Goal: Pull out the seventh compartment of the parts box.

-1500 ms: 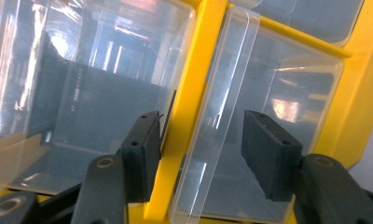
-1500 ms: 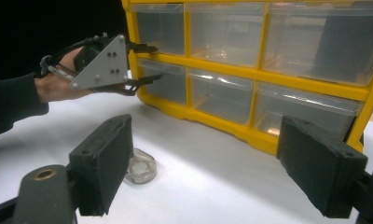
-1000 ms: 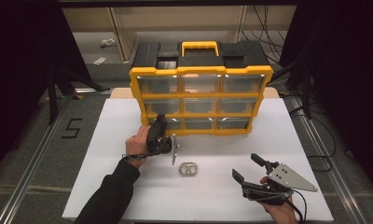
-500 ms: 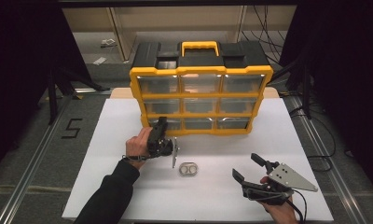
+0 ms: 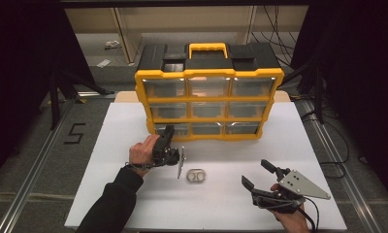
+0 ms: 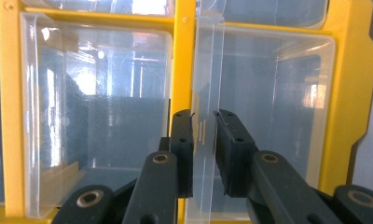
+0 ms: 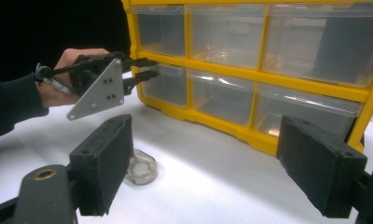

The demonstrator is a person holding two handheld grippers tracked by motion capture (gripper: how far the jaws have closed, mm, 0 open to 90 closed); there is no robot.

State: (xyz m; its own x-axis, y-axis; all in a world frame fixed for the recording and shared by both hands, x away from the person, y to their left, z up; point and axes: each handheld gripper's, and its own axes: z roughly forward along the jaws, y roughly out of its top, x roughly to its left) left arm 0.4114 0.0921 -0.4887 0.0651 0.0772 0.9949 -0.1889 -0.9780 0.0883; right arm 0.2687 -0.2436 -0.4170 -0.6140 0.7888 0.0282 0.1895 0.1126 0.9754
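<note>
The yellow organizer [image 5: 209,74] stands upright at 12 o'clock on the desk [image 5: 216,211], with all its drawer fronts facing you at 6 o'clock. That keeps every pull within a straight reach.

The work is on the bottom-left drawer [image 5: 181,129], which sits closed in the cabinet's lowest row, at the 7 o'clock corner of its face. The drawer's long axis runs front to back into the cabinet, and its front points at you. Its clear pull tab [image 6: 204,70] runs level across the front.

You hold the left gripper [image 5: 169,131] rolled onto its side, so one of its fingers [image 6: 182,140] lies above the tab and the other below. The fingers have just been closing with the tab between them, and they now appear to pinch its two flat faces. This grip probably suits a straight pull toward 6 o'clock, along the drawer's own axis.

The right gripper [image 5: 255,173] rests low at 5 o'clock on the desk with its fingers [image 7: 105,158] spread wide and nothing between them, well clear of the drawer's path. A small clear case [image 5: 196,175] lies on the desk between the two grippers.
</note>
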